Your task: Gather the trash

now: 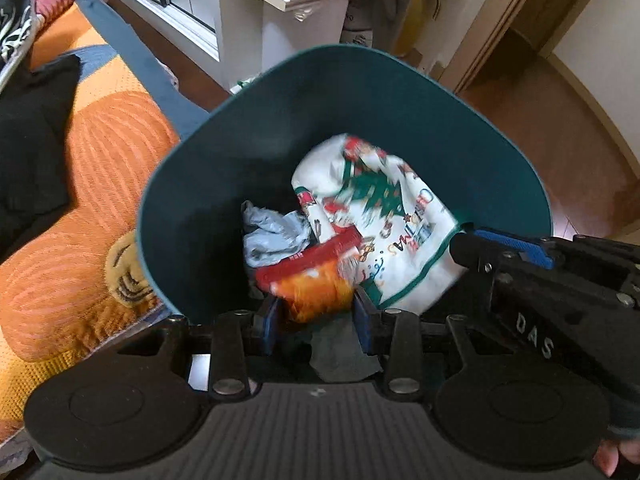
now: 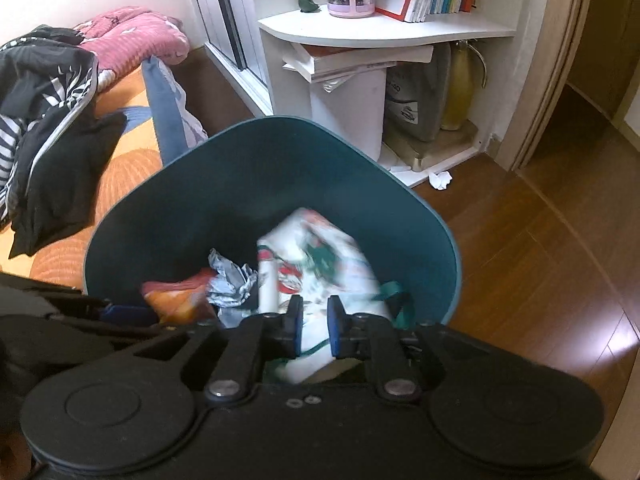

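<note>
**Both grippers held over the teal bin**

A teal bin is seen beside an orange bedspread, on a wooden floor. Just above the bin's near rim, the left gripper is closed on an orange-and-red snack wrapper, with both blue pads pressed against its sides. The right gripper is held above the same rim, its jaws parted; a white Christmas-print bag lies between the pads, blurred, and no pressing of the pads on it can be made out. Inside the bin, a crumpled grey-blue scrap is found next to the wrapper. A white paper ball lies on the floor beyond the bin, near a white shelf unit.
</note>
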`<state>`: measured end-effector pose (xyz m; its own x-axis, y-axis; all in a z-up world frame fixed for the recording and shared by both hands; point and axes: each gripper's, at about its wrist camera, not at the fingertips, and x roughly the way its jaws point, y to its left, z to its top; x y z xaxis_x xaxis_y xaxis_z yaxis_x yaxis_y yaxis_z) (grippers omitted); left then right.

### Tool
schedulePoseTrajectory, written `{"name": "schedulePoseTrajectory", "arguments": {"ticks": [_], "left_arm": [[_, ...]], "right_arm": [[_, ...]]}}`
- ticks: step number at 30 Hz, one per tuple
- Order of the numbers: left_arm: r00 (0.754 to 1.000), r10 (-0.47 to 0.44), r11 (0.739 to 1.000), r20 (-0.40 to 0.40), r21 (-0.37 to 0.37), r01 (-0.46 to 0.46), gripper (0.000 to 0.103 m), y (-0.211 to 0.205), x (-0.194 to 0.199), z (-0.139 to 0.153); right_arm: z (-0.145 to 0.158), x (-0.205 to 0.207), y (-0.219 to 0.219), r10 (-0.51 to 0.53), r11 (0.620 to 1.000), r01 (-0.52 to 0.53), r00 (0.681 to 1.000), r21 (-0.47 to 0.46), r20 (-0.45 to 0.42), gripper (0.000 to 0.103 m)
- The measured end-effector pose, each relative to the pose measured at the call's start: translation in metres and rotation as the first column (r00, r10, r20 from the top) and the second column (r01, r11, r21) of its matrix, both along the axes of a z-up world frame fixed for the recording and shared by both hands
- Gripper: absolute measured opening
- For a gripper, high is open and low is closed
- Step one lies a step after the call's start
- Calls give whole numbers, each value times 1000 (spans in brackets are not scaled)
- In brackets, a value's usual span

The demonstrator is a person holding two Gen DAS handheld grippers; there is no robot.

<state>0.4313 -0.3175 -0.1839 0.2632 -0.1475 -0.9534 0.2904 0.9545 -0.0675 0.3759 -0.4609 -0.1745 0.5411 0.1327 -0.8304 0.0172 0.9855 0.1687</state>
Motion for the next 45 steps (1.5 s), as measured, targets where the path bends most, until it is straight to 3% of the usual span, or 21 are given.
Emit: {"name": "schedulePoseTrajectory", "arguments": {"ticks": [5, 11, 27, 32, 36, 45], "left_arm": [[1000, -1, 1000, 1, -8, 1, 45, -4, -5, 2], [999, 1, 999, 38, -34, 0, 49, 3, -22, 23], [974, 0, 989, 227, -141, 33, 49, 45, -101, 134], [955, -6, 985, 296, -164, 57, 57, 57, -134, 165], [938, -2, 981, 347, -179, 68, 57, 69, -160, 185], [876, 18, 982, 481, -172, 74, 71, 96, -215, 219]], "right_arm": [[7, -9, -6, 8, 1000, -8, 1000, 28, 20, 19], [27, -28, -11, 3, 998, -7, 998, 63, 58, 21], [121, -109, 2, 80, 994, -96, 964, 54, 253, 24], [147, -138, 8, 99, 992, -118, 939, 38, 328, 26], [162, -161, 13, 115, 991, -133, 918, 21, 380, 30], [180, -210, 22, 124, 989, -149, 872, 17, 474, 35]]}}
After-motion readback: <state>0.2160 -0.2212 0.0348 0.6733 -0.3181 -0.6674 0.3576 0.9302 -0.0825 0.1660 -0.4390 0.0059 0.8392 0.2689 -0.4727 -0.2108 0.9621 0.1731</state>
